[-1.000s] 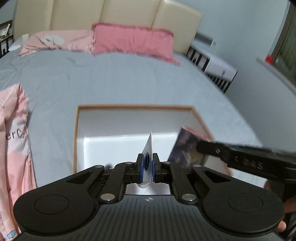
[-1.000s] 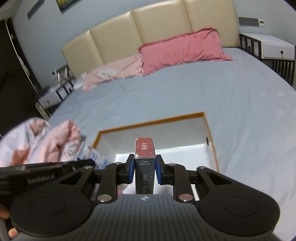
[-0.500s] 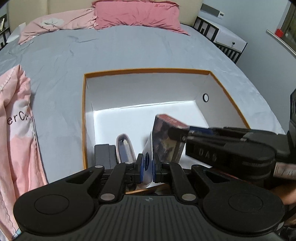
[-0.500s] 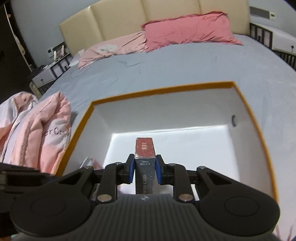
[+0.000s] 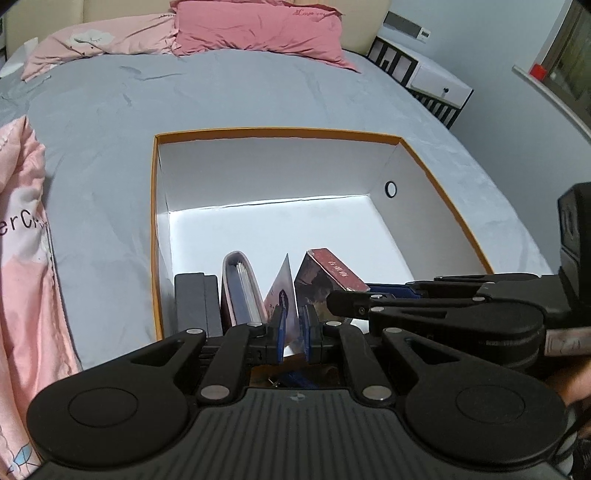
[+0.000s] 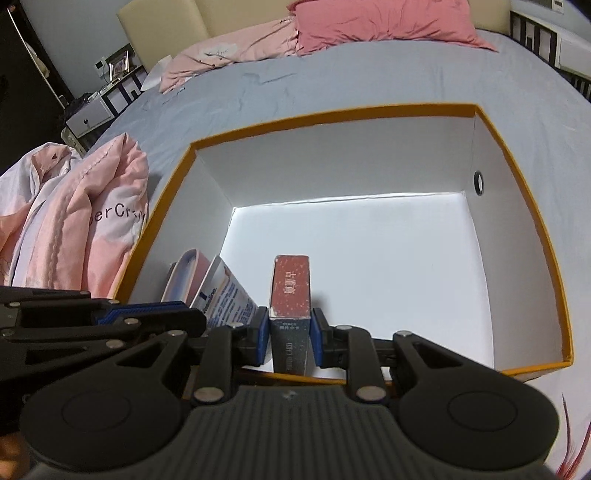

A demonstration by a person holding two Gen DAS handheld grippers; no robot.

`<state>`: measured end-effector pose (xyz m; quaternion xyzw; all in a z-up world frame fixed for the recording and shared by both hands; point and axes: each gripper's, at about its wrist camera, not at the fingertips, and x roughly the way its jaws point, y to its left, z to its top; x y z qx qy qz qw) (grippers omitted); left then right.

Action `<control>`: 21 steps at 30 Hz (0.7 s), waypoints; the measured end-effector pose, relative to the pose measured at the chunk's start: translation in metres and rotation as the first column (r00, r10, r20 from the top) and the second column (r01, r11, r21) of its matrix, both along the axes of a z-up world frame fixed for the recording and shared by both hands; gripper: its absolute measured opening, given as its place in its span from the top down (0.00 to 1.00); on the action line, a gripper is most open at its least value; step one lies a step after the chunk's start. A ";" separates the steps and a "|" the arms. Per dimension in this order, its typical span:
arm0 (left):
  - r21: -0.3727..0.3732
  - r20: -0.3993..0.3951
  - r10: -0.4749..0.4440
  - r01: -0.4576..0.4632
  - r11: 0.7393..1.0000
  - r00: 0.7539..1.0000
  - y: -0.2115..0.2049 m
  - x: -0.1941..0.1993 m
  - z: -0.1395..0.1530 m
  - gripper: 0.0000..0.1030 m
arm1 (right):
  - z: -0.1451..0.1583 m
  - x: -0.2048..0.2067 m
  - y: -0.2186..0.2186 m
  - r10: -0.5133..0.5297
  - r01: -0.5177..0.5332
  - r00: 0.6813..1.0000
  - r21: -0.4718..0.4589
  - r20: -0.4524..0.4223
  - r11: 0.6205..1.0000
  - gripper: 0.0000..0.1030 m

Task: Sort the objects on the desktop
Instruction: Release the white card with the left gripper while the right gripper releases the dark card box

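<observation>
An orange-rimmed white box (image 5: 280, 131) lies on the grey bed; it also shows in the right wrist view (image 6: 491, 122). My left gripper (image 5: 293, 334) has parted jaws around a white Vaseline tube (image 5: 282, 291), which stands at the box's near wall (image 6: 225, 291). My right gripper (image 6: 289, 338) is shut on a dark card box with a red top (image 6: 291, 288), held low inside the box (image 5: 332, 275). A pink binder (image 5: 240, 288) and a black case (image 5: 194, 299) stand to the left.
A pink quilt (image 6: 74, 214) lies left of the box. Pink pillows (image 5: 258, 29) lie at the headboard. A white nightstand (image 5: 432, 81) stands at the right.
Both grippers have lowered into the box. The left jaws have opened off the tube. The card box has come down beside it.
</observation>
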<state>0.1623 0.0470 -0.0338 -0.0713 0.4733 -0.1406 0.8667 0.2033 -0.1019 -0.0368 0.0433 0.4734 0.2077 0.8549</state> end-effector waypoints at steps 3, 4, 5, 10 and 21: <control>-0.052 0.011 0.002 -0.002 0.999 1.000 0.008 -0.001 0.003 0.88 | 0.000 0.004 -0.002 -0.014 0.015 0.999 0.028 -0.032 1.000 0.76; -0.069 0.012 0.002 -0.002 0.998 1.000 0.010 -0.001 0.003 0.85 | 0.000 0.006 -0.001 -0.017 0.019 0.999 0.037 -0.045 0.999 0.76; -0.086 0.014 0.002 -0.001 0.996 1.000 0.013 -0.001 0.004 0.84 | 0.001 0.006 -0.002 -0.018 0.020 0.998 0.040 -0.052 0.999 0.76; -0.155 0.039 0.036 -0.029 0.988 0.999 0.026 -0.004 0.010 0.83 | 0.004 0.004 0.005 0.003 -0.001 0.998 0.023 -0.064 1.000 0.75; -0.213 0.030 0.144 -0.134 0.968 0.989 0.045 0.001 0.009 0.83 | 0.013 0.008 0.018 0.130 -0.133 0.987 -0.027 -0.096 0.991 0.72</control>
